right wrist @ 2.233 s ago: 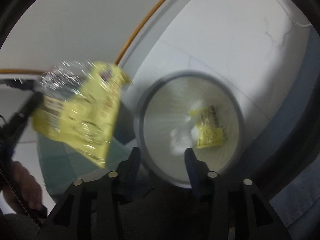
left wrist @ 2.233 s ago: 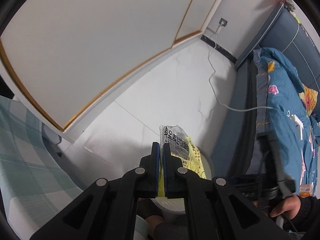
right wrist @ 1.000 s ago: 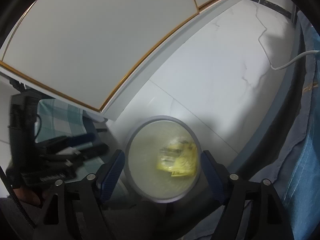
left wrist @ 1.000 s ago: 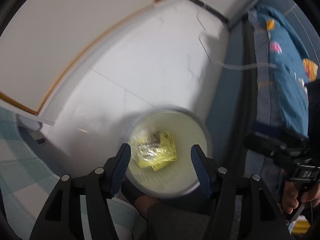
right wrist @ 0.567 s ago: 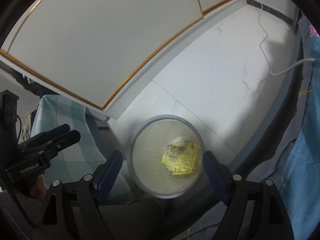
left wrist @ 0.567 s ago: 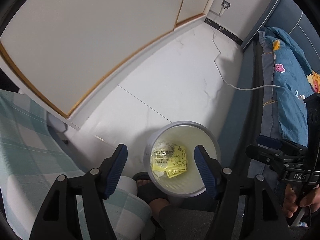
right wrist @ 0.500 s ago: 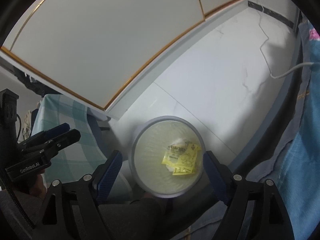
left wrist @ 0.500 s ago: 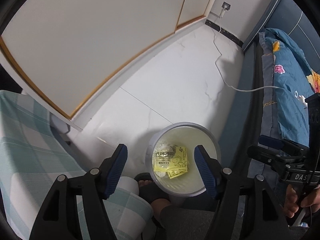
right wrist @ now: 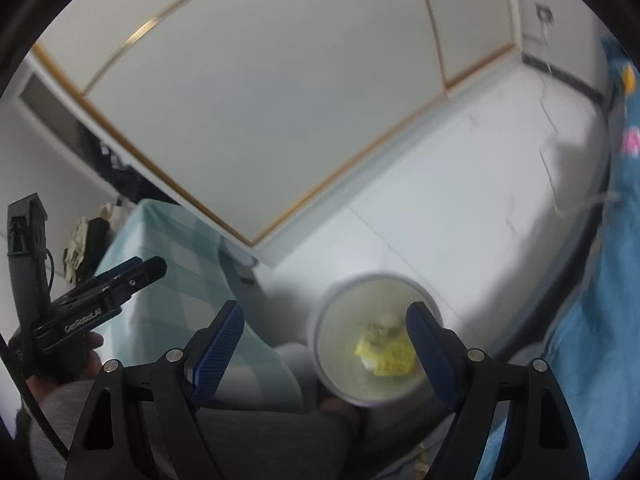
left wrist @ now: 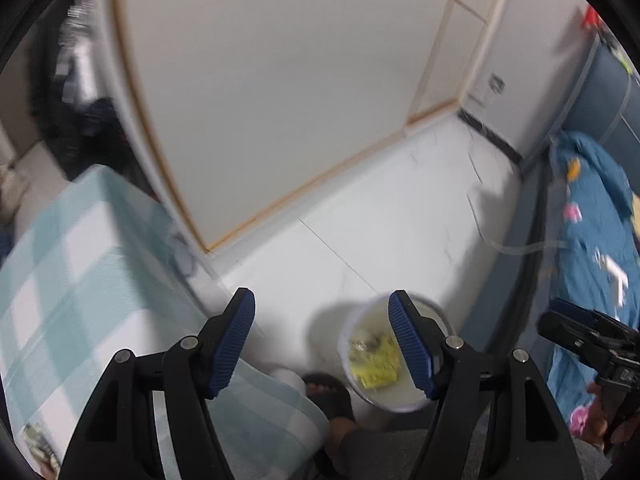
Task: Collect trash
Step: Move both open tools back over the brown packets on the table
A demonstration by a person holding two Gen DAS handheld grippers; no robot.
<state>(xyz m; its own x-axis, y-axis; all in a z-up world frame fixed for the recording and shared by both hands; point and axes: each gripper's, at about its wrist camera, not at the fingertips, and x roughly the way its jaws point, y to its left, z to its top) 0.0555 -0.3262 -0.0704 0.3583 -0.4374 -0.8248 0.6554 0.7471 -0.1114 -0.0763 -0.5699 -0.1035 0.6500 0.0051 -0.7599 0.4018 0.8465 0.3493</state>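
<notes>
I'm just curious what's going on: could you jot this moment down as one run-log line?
left hand-held gripper: open, empty | right hand-held gripper: open, empty | yellow wrappers: in trash bin | bin: on floor

"GenRobot.AI" on left hand-held gripper (right wrist: 120,276)

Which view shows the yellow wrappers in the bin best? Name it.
The left wrist view: the yellow wrappers show print there, though its tool's finger clips the bin. The right wrist view shows the whole bin but blurs the wrappers into a patch.
</notes>
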